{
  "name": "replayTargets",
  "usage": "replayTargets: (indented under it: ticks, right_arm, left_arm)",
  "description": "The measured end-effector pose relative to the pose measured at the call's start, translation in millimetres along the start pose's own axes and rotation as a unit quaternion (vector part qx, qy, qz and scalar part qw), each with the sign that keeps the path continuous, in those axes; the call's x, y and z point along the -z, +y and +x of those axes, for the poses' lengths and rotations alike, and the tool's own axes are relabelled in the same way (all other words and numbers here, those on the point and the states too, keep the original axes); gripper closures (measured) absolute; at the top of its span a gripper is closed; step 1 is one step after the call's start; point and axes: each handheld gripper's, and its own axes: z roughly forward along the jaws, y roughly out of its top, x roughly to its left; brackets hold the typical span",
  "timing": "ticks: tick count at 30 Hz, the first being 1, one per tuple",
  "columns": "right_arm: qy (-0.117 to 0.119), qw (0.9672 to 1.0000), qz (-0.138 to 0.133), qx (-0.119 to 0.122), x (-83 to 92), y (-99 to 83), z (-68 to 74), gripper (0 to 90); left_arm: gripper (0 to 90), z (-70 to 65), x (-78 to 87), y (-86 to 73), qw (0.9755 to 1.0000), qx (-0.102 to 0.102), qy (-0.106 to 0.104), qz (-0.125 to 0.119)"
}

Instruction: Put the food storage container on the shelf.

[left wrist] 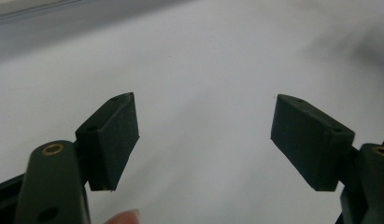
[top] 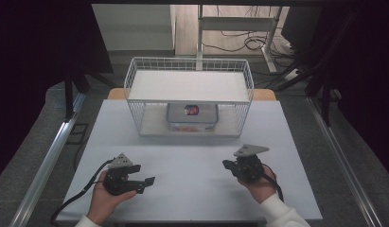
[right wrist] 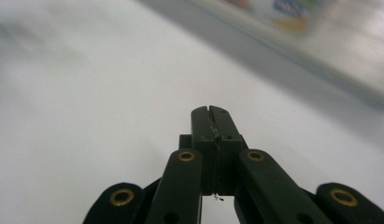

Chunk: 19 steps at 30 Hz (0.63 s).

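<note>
A white wire rack [top: 130,75] with two levels stands at the far middle of the white table [top: 192,189]. On its lower level sits a clear lidded box [top: 192,118] with something colourful inside, which appears blurred in the right gripper view as box [right wrist: 283,11]. My left gripper [top: 144,174] rests near the front left of the table, held in a hand and pointing right. Its jaws stand wide apart over bare table, left gripper [left wrist: 203,116]. My right gripper [top: 226,164] is at the front right, pointing left, with its jaws pressed together on nothing, right gripper [right wrist: 210,111].
A white board [top: 187,85] covers the rack's upper level. Metal rails [top: 50,156] run along the floor on both sides of the table. Behind the rack stands a white desk frame [top: 234,23] with cables on the floor.
</note>
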Motion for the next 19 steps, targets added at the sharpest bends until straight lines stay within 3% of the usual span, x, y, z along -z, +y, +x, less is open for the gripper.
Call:
replayTargets:
  ticks: [3, 10, 11, 12, 13, 14, 16, 19]
  right_arm:
    - [0.001, 0.9998, 0.001, -0.018, 14.8, -14.8, -7.4, 88.8]
    - [-0.003, 0.9997, -0.007, -0.024, 18.3, -16.6, -13.4, 86.9]
    - [0.006, 0.9998, -0.008, -0.02, 17.4, -16.8, -13.7, 78.5]
    - [0.006, 0.9998, -0.008, -0.02, 17.4, -16.8, -13.7, 78.5]
    - [0.014, 0.9995, -0.02, -0.02, 17.0, -16.4, -13.7, 54.1]
    - [0.014, 0.9995, -0.02, -0.02, 17.0, -16.4, -13.7, 54.1]
    - [0.001, 0.9993, -0.02, -0.03, 15.8, -16.1, -14.0, 34.9]
    - [-0.005, 0.9991, -0.024, -0.033, 15.0, -17.7, -15.3, 25.9]
  left_arm:
    - [22.9, 0.4, -0.6, 0.3, 1.0, 0.001, 0.001, 0.0]
    - [22.9, 0.8, 0.0, 0.0, 1.0, -0.004, 0.006, 0.001]
    - [22.9, 0.7, 0.0, -0.2, 1.0, -0.007, 0.006, 0.002]
    - [22.9, 0.7, 0.0, -0.2, 1.0, -0.007, 0.006, 0.002]
    - [22.9, 0.9, 0.1, -0.1, 0.9999, -0.007, 0.007, 0.001]
    - [22.9, 0.9, 0.1, -0.1, 0.9999, -0.007, 0.007, 0.001]
    - [22.8, 1.1, 0.1, -0.1, 0.9999, -0.008, 0.008, 0.001]
    - [22.7, 0.9, 0.2, -0.3, 0.9999, -0.009, 0.008, 0.002]
